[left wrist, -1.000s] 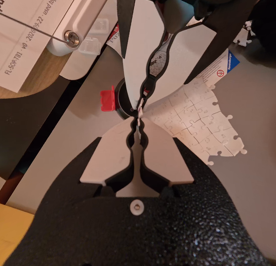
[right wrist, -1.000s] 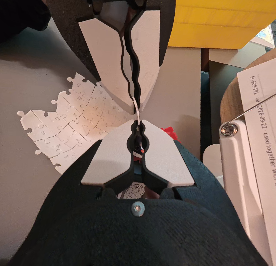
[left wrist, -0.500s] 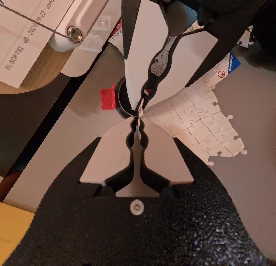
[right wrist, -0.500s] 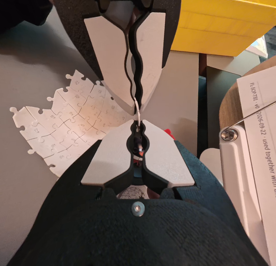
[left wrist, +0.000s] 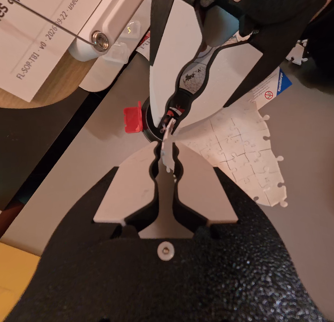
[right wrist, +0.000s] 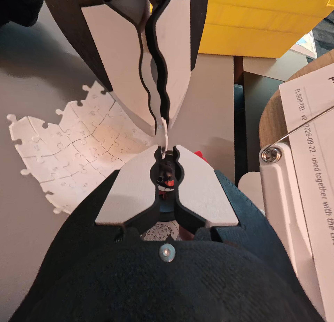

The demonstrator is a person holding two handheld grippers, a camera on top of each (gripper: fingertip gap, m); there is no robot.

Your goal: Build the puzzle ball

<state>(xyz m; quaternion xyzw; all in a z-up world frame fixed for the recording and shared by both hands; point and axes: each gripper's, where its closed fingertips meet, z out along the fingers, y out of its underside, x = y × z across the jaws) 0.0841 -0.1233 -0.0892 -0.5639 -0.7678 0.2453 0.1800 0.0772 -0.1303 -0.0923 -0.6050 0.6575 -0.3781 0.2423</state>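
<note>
My left gripper (left wrist: 166, 148) is shut on a small white puzzle piece (left wrist: 167, 150), held above the grey table. My right gripper (right wrist: 166, 149) faces it tip to tip. Its jaws stand slightly apart around the piece's far end (right wrist: 163, 151), which touches one pad. In the left wrist view the right gripper (left wrist: 169, 126) comes in from above. In the right wrist view the left gripper (right wrist: 160, 128) pinches the piece from above. A joined white puzzle section (left wrist: 235, 159), number side up, lies on the table beside the tips and also shows in the right wrist view (right wrist: 72, 150).
A red clip (left wrist: 132, 120) and a black ring (left wrist: 147, 130) lie under the tips. A printed leaflet (left wrist: 267, 91) and a loose piece (left wrist: 296, 58) lie beyond. A white clip stand with a sheet (right wrist: 298, 186) stands on a wooden board. A yellow box (right wrist: 253, 24) is behind. Left and right tips are no more than a few centimetres apart. The red clip (left wrist: 132, 120) sits 6 cm or so from the ends of my right fingers.
My right gripper's jaws have parted a little. The piece has tilted and now shows more of its face between the tips. Both grippers stay tip to tip.
</note>
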